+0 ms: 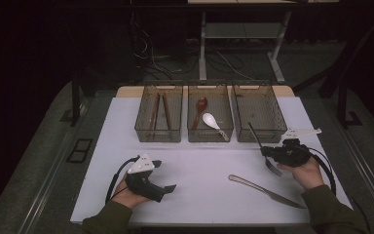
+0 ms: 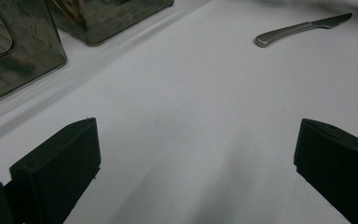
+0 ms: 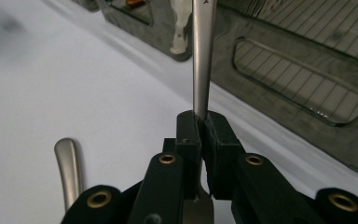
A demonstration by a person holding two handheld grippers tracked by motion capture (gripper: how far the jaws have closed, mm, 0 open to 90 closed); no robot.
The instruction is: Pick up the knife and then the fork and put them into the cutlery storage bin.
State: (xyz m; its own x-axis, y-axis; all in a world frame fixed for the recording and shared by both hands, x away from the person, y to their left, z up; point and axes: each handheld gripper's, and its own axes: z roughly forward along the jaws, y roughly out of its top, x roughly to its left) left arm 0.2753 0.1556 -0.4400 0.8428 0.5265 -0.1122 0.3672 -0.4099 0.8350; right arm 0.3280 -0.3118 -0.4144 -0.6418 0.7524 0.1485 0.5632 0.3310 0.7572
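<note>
My right gripper (image 1: 266,152) (image 3: 204,123) is shut on a metal spoon (image 1: 255,135) (image 3: 202,56) near its bowl end. The slim handle points away toward the empty right bin (image 1: 258,113) (image 3: 303,88), and the bowl (image 1: 273,168) hangs low over the white table (image 1: 199,165). A metal knife (image 1: 265,190) (image 2: 303,29) lies flat on the table left of that hand; its handle end (image 3: 67,161) shows beside the jaws. At the front left, my left gripper (image 1: 164,175) (image 2: 196,158) rests open with bare table between its fingers.
Three smoky clear bins stand in a row at the table's far side. The left bin (image 1: 159,114) holds brown chopsticks. The middle bin (image 1: 210,116) holds a brown spoon (image 1: 200,108) and a white spoon (image 1: 210,120). Table legs and cables lie beyond.
</note>
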